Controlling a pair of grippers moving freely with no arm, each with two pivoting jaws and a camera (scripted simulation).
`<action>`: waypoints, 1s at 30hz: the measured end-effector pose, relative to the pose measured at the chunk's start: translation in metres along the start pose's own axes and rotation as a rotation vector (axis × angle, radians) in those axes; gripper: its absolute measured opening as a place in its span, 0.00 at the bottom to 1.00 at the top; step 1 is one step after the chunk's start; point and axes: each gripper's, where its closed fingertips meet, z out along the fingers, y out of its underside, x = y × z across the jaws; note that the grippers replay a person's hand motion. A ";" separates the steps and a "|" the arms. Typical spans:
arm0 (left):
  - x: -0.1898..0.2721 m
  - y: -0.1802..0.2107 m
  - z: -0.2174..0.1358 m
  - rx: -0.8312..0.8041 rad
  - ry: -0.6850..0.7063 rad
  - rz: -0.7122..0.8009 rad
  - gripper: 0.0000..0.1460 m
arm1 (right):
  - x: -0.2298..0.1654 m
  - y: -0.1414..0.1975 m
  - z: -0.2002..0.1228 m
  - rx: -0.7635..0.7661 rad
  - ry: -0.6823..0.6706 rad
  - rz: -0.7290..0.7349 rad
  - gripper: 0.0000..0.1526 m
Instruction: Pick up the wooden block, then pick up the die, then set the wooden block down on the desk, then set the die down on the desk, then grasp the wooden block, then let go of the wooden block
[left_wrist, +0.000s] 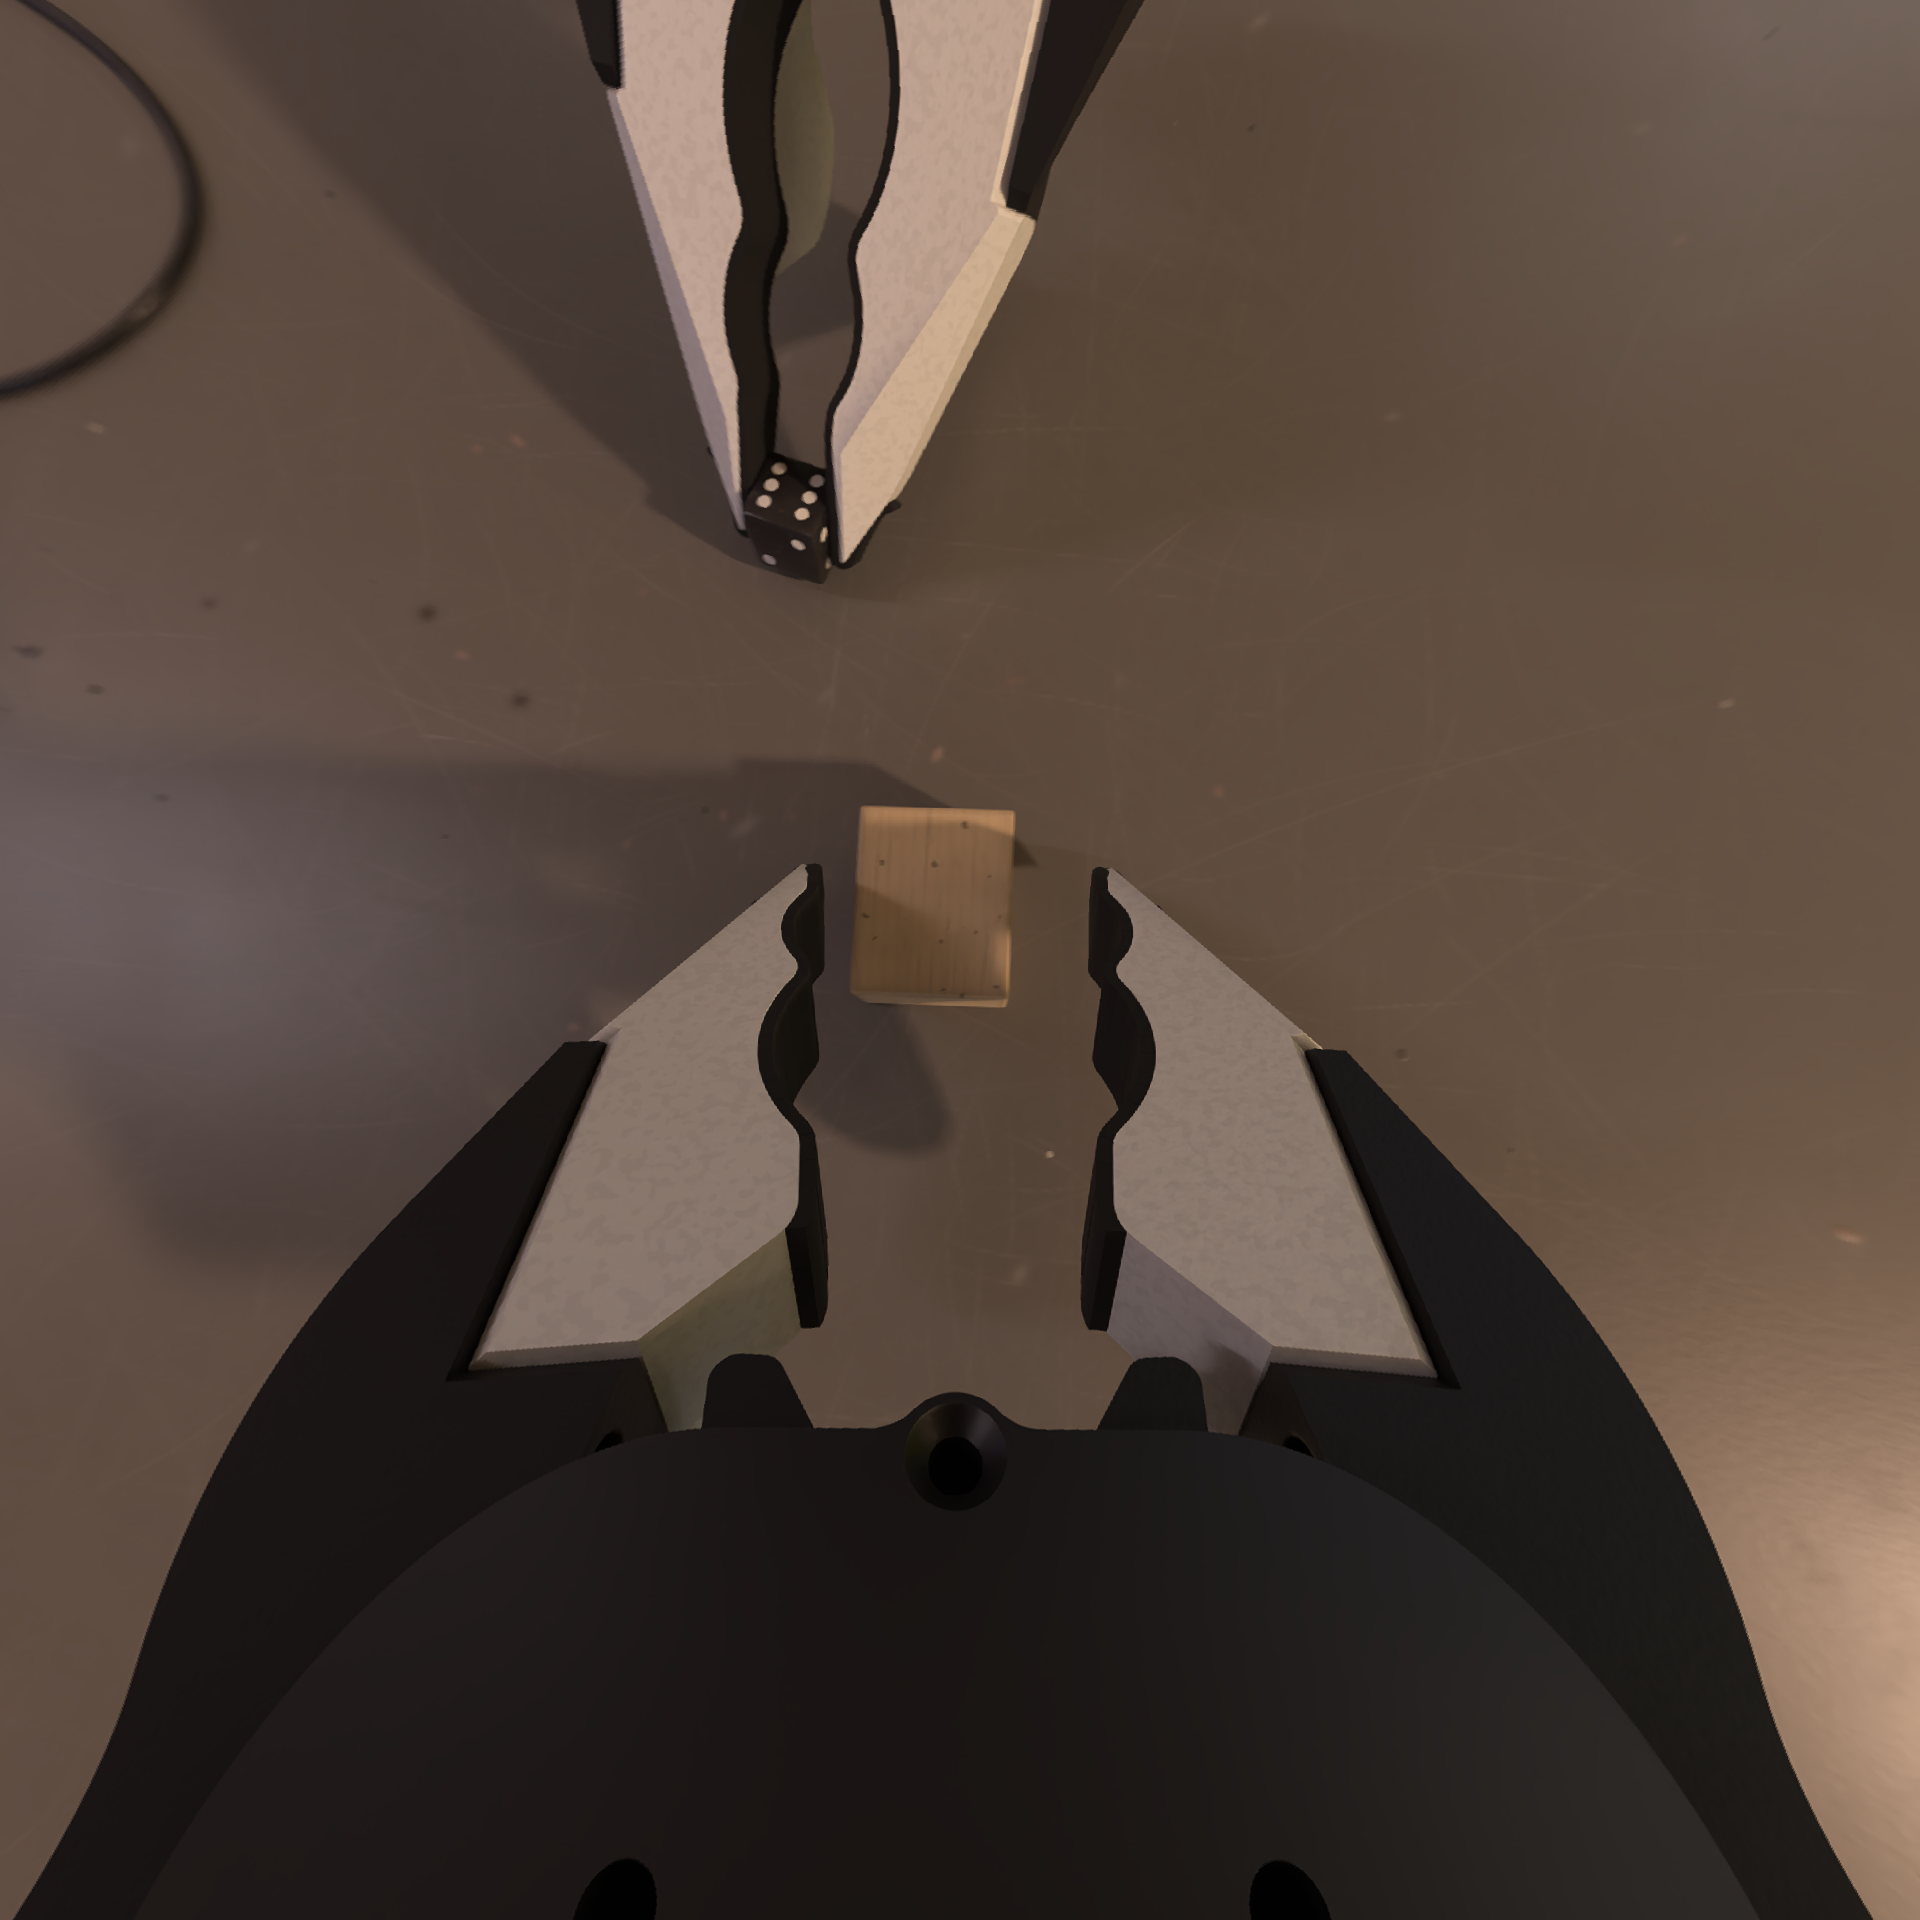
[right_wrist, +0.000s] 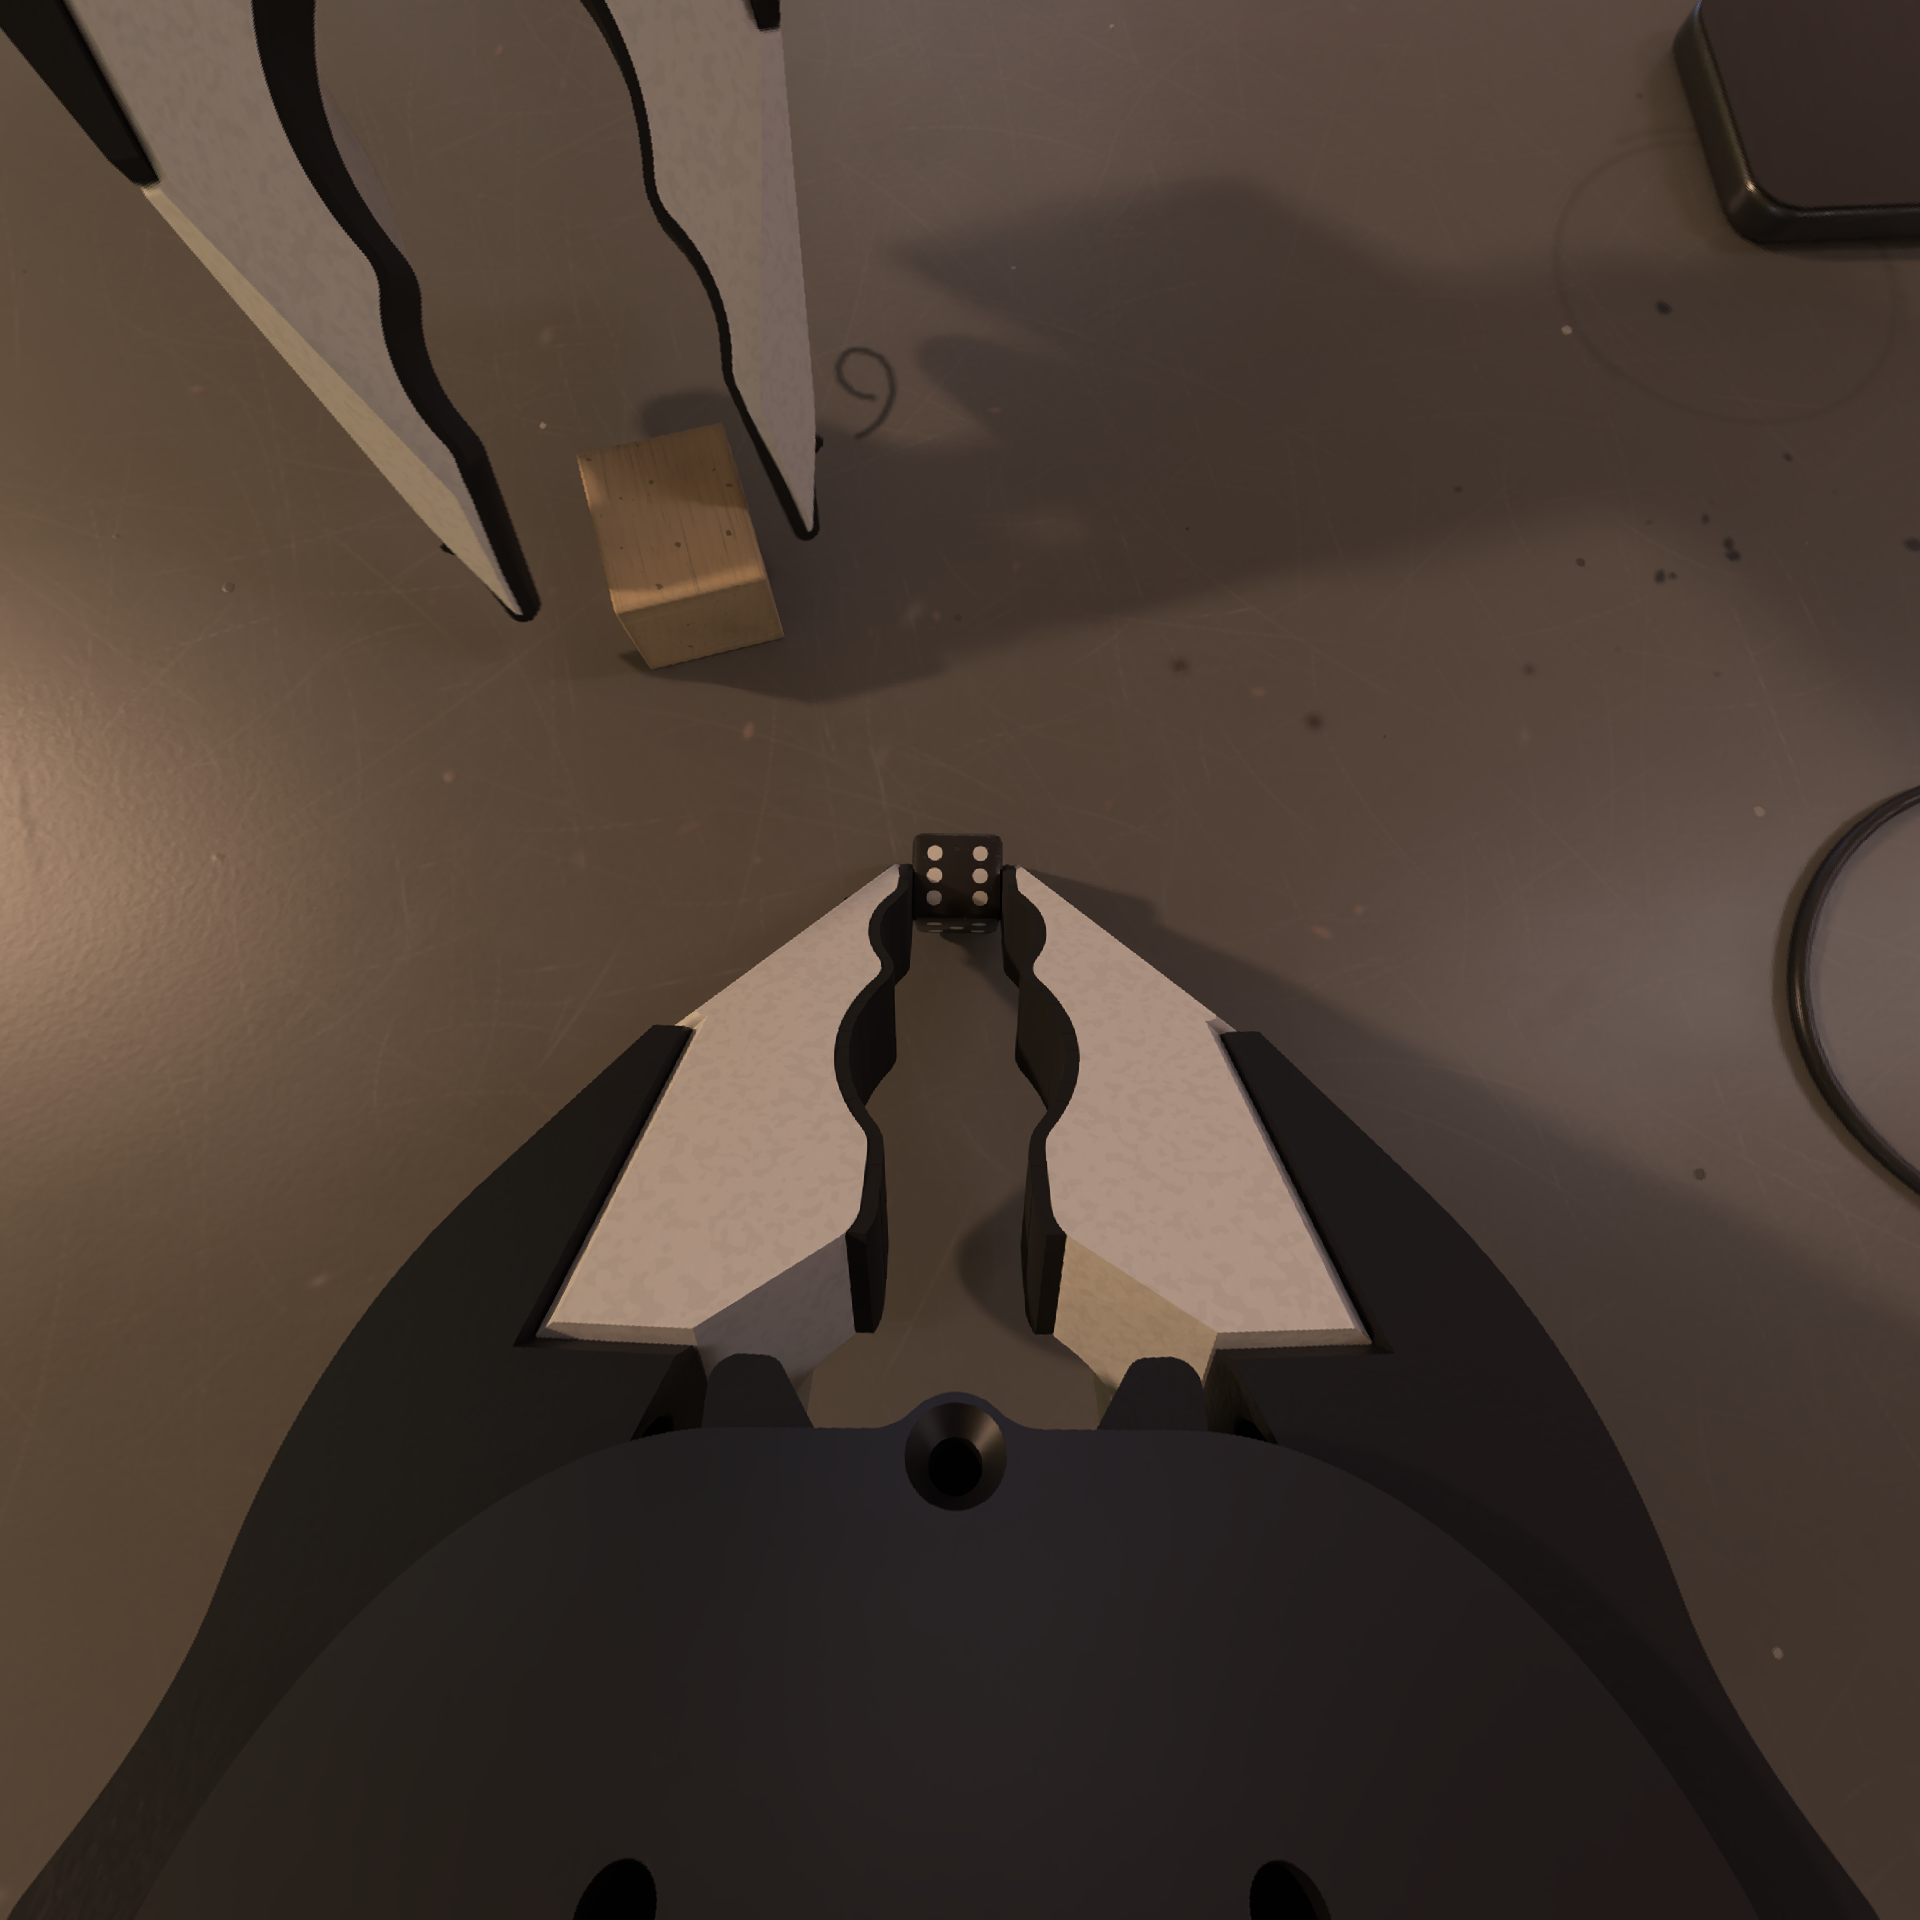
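The left gripper (left_wrist: 954, 883), jaws released around the wooden block (left_wrist: 932, 906), should centre before closing, while the right gripper (right_wrist: 956, 881) grasps the die (right_wrist: 957, 881).

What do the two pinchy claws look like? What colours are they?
Both look alike. The left gripper and right gripper each have a wide, rounded black body with a round screw hole in the middle. Two pale, speckled grey-white fingers taper to points, with wavy black pads on their inner edges.
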 end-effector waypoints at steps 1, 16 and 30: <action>-0.003 0.001 0.000 -0.005 -0.034 0.022 0.35 | 0.000 0.000 0.000 0.000 0.002 0.002 0.11; -0.010 0.011 -0.009 -0.048 -0.199 0.143 0.41 | -0.004 -0.009 -0.012 0.040 0.005 0.075 0.37; -0.003 0.005 -0.003 -0.011 -0.045 -0.008 0.21 | -0.021 0.002 -0.048 0.086 0.029 0.176 0.21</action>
